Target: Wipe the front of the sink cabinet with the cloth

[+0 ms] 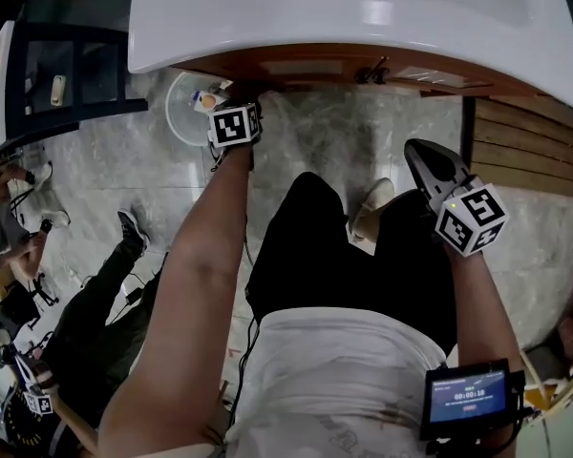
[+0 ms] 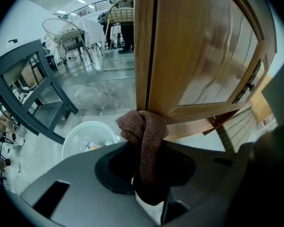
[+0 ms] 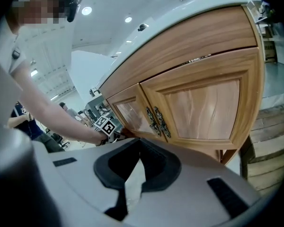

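The left gripper (image 2: 149,190) has its jaws clamped on the brown terry cloth (image 2: 144,131). The cloth presses against the wooden sink cabinet (image 2: 189,56) below the white worktop's (image 1: 363,17) front-left corner. The right gripper (image 3: 128,188) has its jaws together and empty. Firm, overlapping strokes rightward would wipe best.

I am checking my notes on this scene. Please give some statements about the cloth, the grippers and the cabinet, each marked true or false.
1. The left gripper is shut on a brown cloth. True.
2. The right gripper also holds a cloth. False: nothing is between its jaws.
3. The cabinet doors stand open. False: both are closed.
4. The cloth is against the lower edge of the wooden cabinet. True.
5. A white bin stands on the floor beside the cabinet. True.
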Demonstrator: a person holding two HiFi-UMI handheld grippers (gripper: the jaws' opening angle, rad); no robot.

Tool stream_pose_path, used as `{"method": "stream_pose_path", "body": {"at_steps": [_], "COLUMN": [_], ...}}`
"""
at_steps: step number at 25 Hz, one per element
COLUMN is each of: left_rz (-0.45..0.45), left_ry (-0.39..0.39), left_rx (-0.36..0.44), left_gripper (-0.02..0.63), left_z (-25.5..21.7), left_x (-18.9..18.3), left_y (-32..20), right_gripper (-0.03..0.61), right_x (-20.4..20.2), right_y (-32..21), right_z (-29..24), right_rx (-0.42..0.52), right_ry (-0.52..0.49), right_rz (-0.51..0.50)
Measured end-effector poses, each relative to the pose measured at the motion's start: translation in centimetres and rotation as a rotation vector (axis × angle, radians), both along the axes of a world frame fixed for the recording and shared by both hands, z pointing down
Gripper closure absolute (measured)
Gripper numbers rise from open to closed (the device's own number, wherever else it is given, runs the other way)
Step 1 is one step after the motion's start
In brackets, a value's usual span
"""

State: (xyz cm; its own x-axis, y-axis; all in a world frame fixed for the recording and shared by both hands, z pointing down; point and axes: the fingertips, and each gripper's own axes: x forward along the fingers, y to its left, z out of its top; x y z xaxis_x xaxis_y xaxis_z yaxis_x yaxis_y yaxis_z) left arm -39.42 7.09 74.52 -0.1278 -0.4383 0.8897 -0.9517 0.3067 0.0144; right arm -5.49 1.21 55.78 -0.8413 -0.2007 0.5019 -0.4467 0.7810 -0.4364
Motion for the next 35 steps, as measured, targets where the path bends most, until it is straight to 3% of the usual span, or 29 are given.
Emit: {"method": "stream_pose_path", "body": {"at_steps": [10,23,29,35], "left_rz": [0.153,0.359,0.442,0.468], "left_ry": [0.124,0.361,0.380,0.390], "left_rx": [0.037,0.131,0.131,0.173], "left_gripper": [0.508,0.508,0.508,0.508], "left_z": [1.5,-0.7,-3.5,-8.9], "left_x": [9.6,24.6,26.9,27.8], "left_y": [-4.5,-10.3,-8.2,-5.5], "right_gripper": [0.565,0.565,0.565,0.565], "right_x": [0.7,6.9,9.4,8.0], "right_y": [0.8,1.0,2.8,4.2], "right_z": [0.1,-1.5,-2.7,-5.9], "right_rx": [-0.007,-0.030,-0.062,-0.075], "right_ry": [0.003,0.034,0.040,0.029], "right_rz": [0.012,0.134,0.220,0.237]}}
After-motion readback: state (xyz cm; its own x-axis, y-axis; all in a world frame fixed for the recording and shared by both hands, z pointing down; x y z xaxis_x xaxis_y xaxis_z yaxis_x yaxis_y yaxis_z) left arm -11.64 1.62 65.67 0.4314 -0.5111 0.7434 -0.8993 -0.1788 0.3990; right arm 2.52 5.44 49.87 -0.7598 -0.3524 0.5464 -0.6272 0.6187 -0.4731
